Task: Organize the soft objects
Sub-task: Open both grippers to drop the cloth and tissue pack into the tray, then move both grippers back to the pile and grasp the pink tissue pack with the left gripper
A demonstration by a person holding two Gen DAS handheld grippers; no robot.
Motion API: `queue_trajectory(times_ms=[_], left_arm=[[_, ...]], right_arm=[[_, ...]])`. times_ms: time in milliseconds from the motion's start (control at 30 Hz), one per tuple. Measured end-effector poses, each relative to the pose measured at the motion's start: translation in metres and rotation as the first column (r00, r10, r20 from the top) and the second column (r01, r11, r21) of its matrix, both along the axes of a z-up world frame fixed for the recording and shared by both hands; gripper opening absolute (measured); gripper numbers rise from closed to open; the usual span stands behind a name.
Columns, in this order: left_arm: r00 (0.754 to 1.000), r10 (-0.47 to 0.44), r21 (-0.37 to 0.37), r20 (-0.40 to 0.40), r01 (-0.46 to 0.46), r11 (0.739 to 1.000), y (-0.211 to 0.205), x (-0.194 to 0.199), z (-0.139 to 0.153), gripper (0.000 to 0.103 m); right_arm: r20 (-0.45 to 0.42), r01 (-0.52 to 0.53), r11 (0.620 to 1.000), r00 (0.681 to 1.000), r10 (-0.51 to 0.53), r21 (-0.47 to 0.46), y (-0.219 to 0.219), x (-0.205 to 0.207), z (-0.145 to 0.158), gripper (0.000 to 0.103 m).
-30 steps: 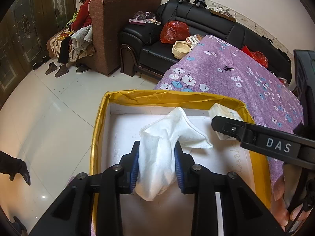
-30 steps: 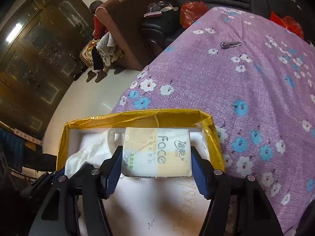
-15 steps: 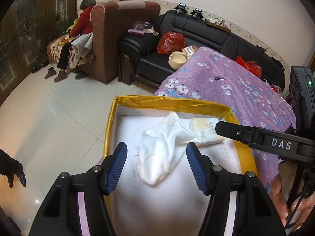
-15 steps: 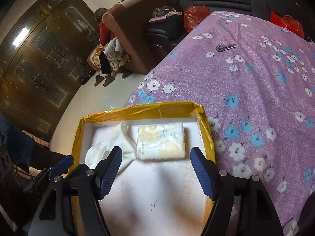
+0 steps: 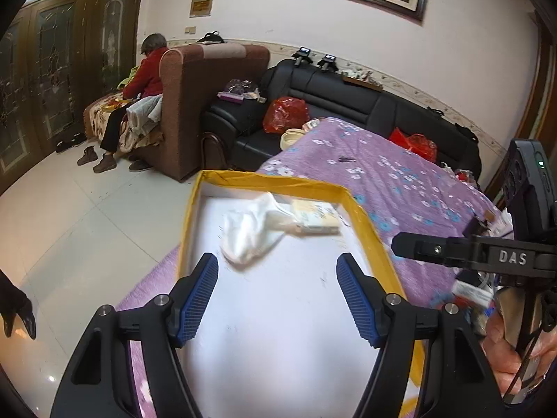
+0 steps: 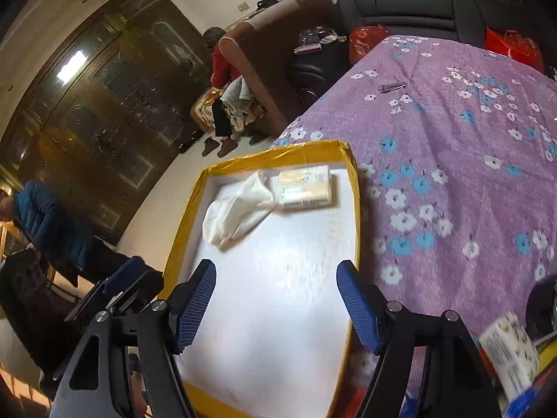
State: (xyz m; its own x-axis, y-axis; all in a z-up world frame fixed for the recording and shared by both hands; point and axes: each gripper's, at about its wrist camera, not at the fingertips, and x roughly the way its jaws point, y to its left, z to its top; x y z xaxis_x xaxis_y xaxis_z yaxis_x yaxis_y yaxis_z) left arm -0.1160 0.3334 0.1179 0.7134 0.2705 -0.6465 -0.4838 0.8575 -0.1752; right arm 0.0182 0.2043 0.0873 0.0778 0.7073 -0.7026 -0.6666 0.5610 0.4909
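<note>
The left hand-held gripper (image 5: 276,292) hangs released over the near part of the box (image 5: 365,219), jaws wide apart with nothing between them. The sock (image 5: 249,235) lies straight ahead of it toward the far end of the box, its long axis running from near-left to far-right, the far tip touching the tissue pack (image 5: 315,217) beside it.

The right hand-held gripper (image 6: 275,301) is likewise released and empty, over the same white floor of the box (image 6: 355,188). From it the sock (image 6: 236,212) sits ahead and left, the tissue pack (image 6: 304,186) ahead and slightly right, long side across the view.

Both soft things are already in the box, so the coming move likely turns away from it: another pack (image 6: 508,353) lies on the purple bed (image 6: 452,139) at the right gripper's near right, closer to that arm than the left.
</note>
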Motion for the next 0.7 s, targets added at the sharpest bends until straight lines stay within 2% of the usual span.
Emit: queue_trajectory(times_ms=[400, 567, 700], left_arm=[[0.991, -0.12, 0.046, 0.066, 0.117, 0.992, -0.083, -0.03, 0.004, 0.07], [0.97, -0.227, 0.071, 0.09, 0.221, 0.973, -0.121, -0.037, 0.004, 0.073], [0.949, -0.307, 0.098, 0.078, 0.299, 0.949, -0.151, -0.036, -0.001, 0.074]], right_arm=[[0.012, -0.048, 0.998, 0.999, 0.048, 0.034, -0.109, -0.048, -0.003, 0.077], [0.076, -0.034, 0.999, 0.997, 0.033, 0.017, -0.162, -0.066, -0.008, 0.077], [0.109, 0.014, 1.0, 0.994, -0.014, 0.004, -0.202, -0.067, -0.015, 0.077]])
